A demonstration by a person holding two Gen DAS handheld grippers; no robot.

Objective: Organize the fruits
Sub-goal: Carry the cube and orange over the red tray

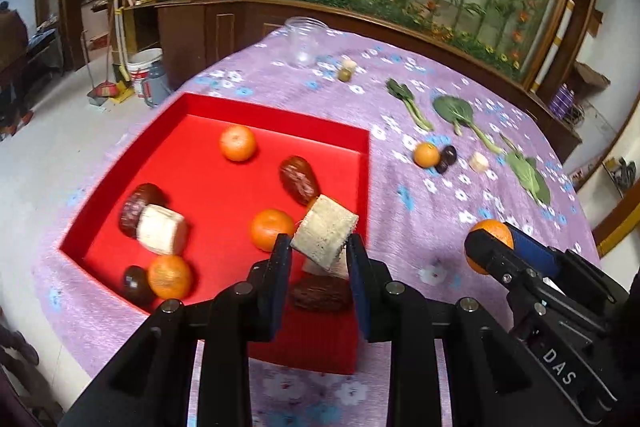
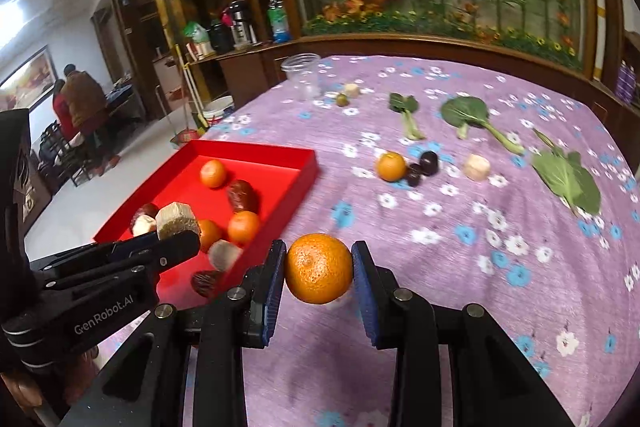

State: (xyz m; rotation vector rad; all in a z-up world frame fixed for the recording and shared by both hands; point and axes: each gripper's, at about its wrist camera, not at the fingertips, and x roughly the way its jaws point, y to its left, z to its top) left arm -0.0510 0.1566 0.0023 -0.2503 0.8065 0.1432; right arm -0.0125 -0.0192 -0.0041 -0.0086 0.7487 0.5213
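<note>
In the left wrist view my left gripper (image 1: 318,243) is shut on a pale, rough-cut chunk (image 1: 324,229), held over the near right corner of the red tray (image 1: 276,113). The tray holds several oranges (image 1: 237,142), red-brown dates (image 1: 299,180) and another pale chunk (image 1: 162,229). My right gripper (image 2: 320,247) is shut on an orange (image 2: 319,268) above the purple cloth, just right of the tray (image 2: 256,149). Each gripper shows in the other's view: the left gripper (image 2: 186,233) with its chunk (image 2: 177,219), the right gripper (image 1: 494,241) with its orange (image 1: 490,229).
On the flowered purple tablecloth (image 2: 460,287) lie an orange (image 2: 390,166), dark fruits (image 2: 424,165), a pale chunk (image 2: 477,167) and green leaves (image 2: 466,113). A clear plastic jar (image 2: 302,75) stands at the far edge. Two people (image 2: 82,107) stand far left.
</note>
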